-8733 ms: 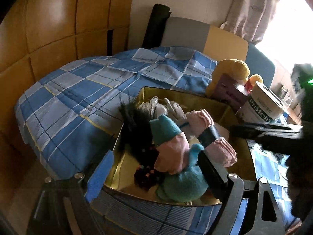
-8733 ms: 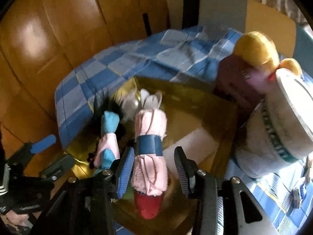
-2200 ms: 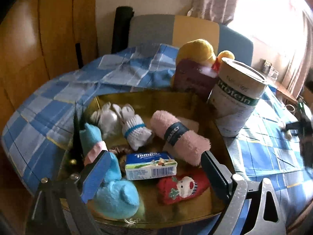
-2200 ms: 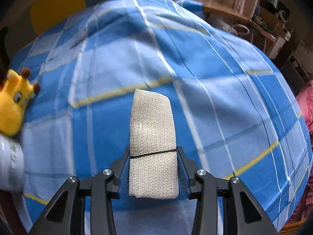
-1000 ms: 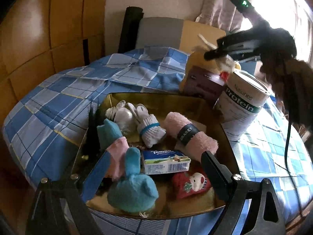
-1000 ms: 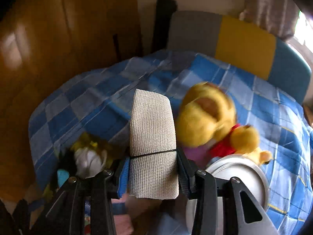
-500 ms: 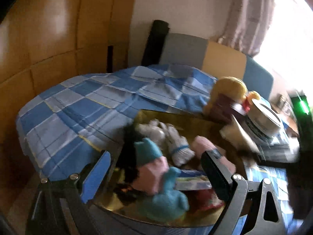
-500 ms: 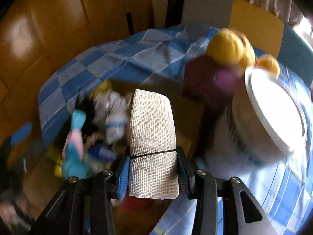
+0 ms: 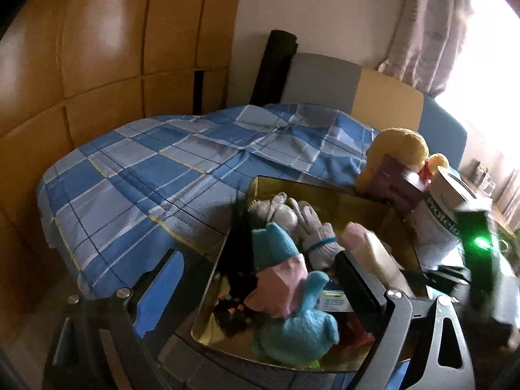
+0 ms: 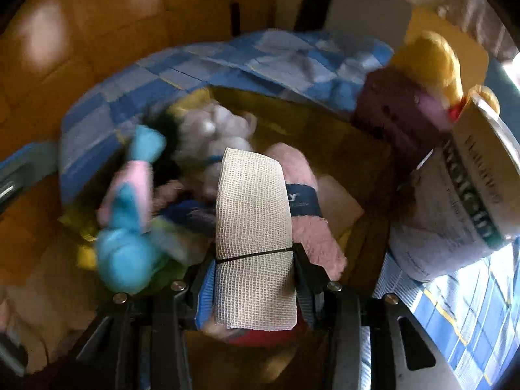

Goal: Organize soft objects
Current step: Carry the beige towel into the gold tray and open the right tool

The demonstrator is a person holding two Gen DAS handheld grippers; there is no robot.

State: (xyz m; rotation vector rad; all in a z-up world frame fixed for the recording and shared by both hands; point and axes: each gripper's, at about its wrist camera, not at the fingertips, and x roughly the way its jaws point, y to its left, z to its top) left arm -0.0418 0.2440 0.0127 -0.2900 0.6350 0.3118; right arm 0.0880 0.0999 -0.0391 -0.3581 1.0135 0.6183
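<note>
Right wrist view: the right tool (image 10: 255, 258) is closed on a beige gauze roll (image 10: 253, 227), pinched across its lower half so most of its length juts forward — a grip that, I judge, lets the free end be lowered into the gold tray (image 10: 367, 159) directly below. The roll hangs over the tray's middle, above a pink rolled towel (image 10: 305, 201) with a dark band, and is not yet resting on anything. Left of it lie a blue-and-pink plush (image 10: 126, 227) and grey-white gloves (image 10: 214, 130); the picture is blurred here. A protein tub (image 10: 455, 214) and a yellow plush (image 10: 429, 58) stand just beside the tray, outside it. The left tool (image 9: 260, 289) hovers at the tray's near edge, spread wide and holding nothing — probably waiting clear of the drop.
</note>
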